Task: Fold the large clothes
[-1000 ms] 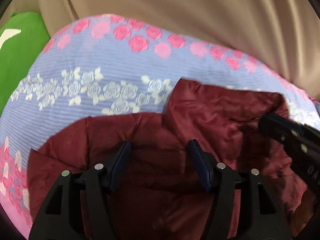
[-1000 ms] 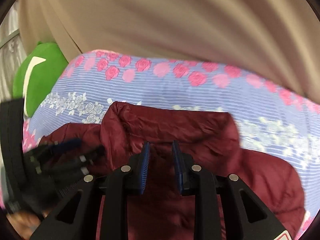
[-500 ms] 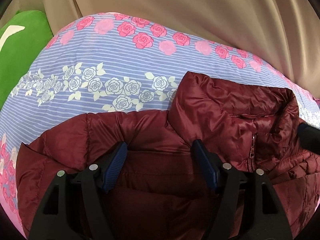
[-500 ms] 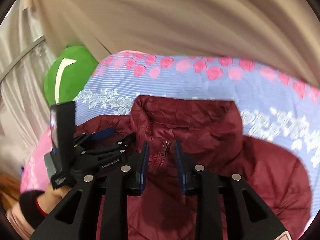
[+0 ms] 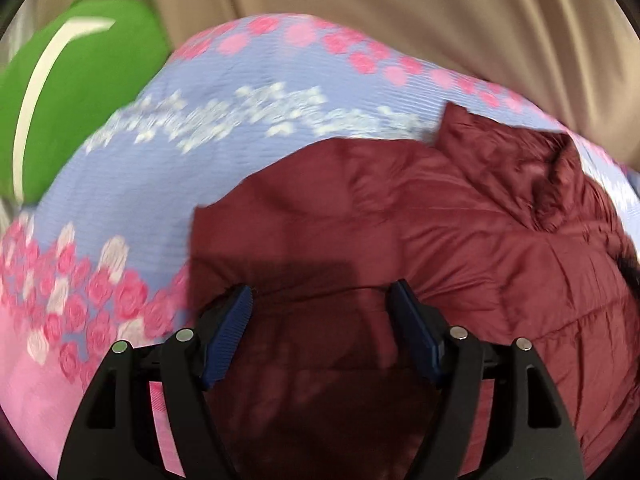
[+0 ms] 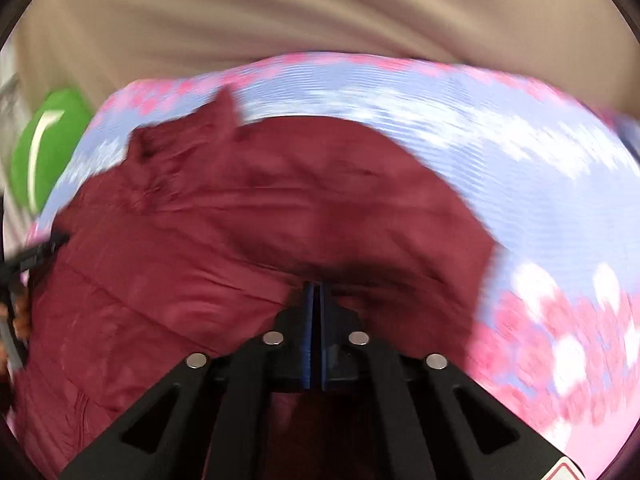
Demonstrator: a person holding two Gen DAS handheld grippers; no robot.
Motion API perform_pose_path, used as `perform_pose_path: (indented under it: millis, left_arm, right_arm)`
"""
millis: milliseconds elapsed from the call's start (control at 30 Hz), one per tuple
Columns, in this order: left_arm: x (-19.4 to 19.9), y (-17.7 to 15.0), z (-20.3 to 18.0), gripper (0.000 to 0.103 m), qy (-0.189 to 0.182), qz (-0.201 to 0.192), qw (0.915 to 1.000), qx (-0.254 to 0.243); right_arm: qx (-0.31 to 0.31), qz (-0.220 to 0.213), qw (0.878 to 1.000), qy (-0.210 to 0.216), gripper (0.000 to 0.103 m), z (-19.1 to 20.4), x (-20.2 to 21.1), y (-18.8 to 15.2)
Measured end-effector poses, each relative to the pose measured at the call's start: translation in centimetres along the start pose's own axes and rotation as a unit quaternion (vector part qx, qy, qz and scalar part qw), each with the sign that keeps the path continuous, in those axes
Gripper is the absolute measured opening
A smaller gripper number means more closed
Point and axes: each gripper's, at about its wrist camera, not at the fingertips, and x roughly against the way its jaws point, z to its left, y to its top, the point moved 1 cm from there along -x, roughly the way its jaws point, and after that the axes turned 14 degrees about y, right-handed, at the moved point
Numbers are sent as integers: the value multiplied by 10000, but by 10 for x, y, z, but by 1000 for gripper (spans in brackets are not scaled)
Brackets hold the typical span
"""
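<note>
A dark red puffer jacket (image 5: 440,240) lies spread on a bed, front up, its collar (image 5: 540,168) at the far right in the left wrist view. My left gripper (image 5: 320,292) hovers over the jacket's left shoulder, near its sleeve edge. Its jaws are opening and no fabric is between the pads. In the right wrist view the jacket (image 6: 240,220) fills the middle, with the collar (image 6: 180,140) at the upper left. My right gripper (image 6: 316,292) has its pads pressed together at a dark crease of the jacket's right shoulder, and fabric looks pinched there. The left gripper (image 6: 36,252) shows at the left edge.
The bed carries a lilac sheet (image 5: 200,160) with pink and white roses, also seen to the right of the jacket (image 6: 480,152). A green cushion (image 5: 72,92) lies at the far left. A beige curtain (image 5: 400,20) hangs behind the bed.
Both grippers have moved apart from the collar, the left out to the left shoulder and the right to the right shoulder. The right jaws have shut and the left jaws stand wider.
</note>
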Motion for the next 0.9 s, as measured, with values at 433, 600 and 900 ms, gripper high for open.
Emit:
perform_pose_path:
  millis: [433, 600, 900]
  left_arm:
    - [55, -75, 12, 72, 416, 101, 9986, -308]
    - [74, -91, 55, 70, 557, 256, 9980, 124]
    - [172, -192, 106, 90, -119, 677, 9975, 167]
  right_arm:
    - [-259, 46, 9988, -414, 0, -3, 39, -67]
    - [-629, -288, 9956, -627, 6, -15, 100, -89]
    - [-489, -35, 9980, -410, 59, 3, 221, -224]
